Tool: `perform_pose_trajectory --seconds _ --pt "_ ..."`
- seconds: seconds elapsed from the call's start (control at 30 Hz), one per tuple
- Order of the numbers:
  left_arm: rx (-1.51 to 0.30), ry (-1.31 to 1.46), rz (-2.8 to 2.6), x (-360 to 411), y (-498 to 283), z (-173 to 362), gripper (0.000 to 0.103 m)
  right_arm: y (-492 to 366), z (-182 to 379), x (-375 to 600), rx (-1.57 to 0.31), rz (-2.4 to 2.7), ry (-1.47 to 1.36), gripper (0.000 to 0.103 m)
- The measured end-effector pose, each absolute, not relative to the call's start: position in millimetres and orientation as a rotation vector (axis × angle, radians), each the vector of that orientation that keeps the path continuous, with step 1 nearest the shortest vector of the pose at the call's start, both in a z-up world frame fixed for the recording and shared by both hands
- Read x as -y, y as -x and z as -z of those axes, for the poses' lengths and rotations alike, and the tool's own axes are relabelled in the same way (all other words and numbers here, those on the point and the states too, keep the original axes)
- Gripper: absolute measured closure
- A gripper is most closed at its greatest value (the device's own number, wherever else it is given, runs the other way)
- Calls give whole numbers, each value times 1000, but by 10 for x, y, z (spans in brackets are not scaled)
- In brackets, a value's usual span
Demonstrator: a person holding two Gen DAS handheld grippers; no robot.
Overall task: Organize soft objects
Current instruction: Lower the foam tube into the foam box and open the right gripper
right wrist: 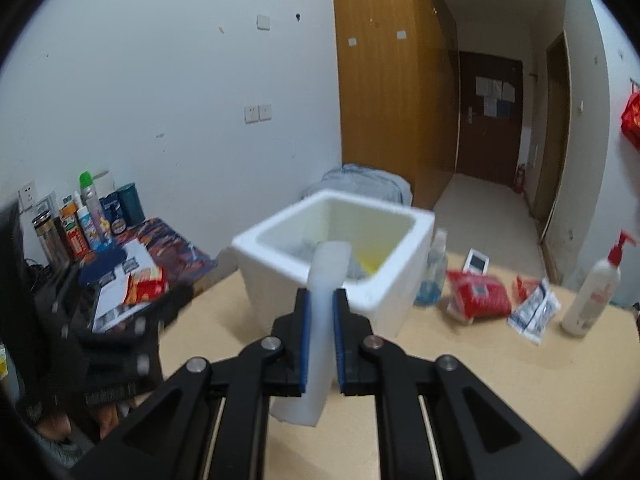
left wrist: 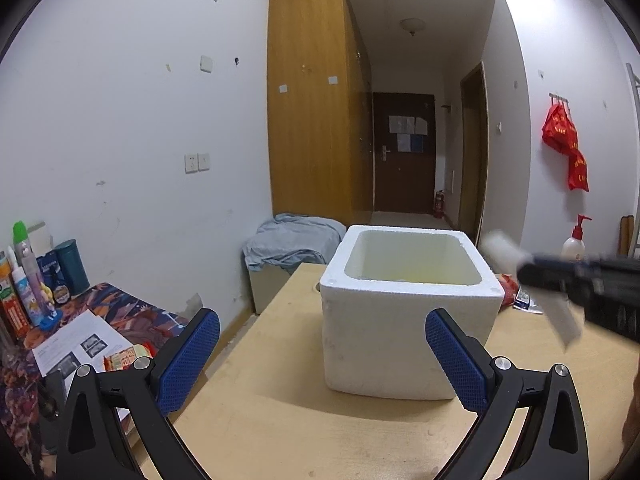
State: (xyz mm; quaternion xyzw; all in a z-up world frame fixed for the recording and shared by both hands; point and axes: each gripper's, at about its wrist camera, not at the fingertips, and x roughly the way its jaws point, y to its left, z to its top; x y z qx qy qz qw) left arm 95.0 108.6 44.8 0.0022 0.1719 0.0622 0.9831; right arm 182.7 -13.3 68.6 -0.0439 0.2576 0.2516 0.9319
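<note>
A white foam box [left wrist: 408,312] stands open on the wooden table [left wrist: 280,420]; it also shows in the right wrist view [right wrist: 332,256], with something grey and yellow inside. My right gripper [right wrist: 320,300] is shut on a soft white foam strip [right wrist: 316,352], held upright just in front of the box's near rim. In the left wrist view that strip [left wrist: 504,252] and the right gripper are blurred at the right of the box. My left gripper [left wrist: 322,344] is open and empty, in front of the box, to its left.
On the table right of the box lie a blue spray bottle [right wrist: 434,276], a red packet [right wrist: 478,294], a white sachet [right wrist: 534,312] and a pump bottle [right wrist: 592,292]. A side table [left wrist: 132,312] at left holds bottles, cans and papers. A grey cloth [left wrist: 292,244] lies on a low cabinet behind.
</note>
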Motion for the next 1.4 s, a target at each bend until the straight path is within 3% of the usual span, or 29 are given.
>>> perform_pose_trajectory --seconds 0.33,0.87,1.0,1.13,1.4 --pt "-357 22 -153 -1211 -1036 -395 0 -2195 -926 -53 -494 -517 91 90" --pt "-372 22 -167 -1264 -1126 -319 0 -2794 -713 -267 -584 -532 71 90" --pt "-373 22 -170 -1274 -1151 -314 0 -2880 -675 -295 -594 -537 67 72" --pt "-379 24 -171 -1278 -1163 -304 0 -2942 -678 -269 -586 -516 54 35" --pt "-372 32 -140 -1203 -1093 -322 0 -2782 -775 -102 -552 -506 26 31"
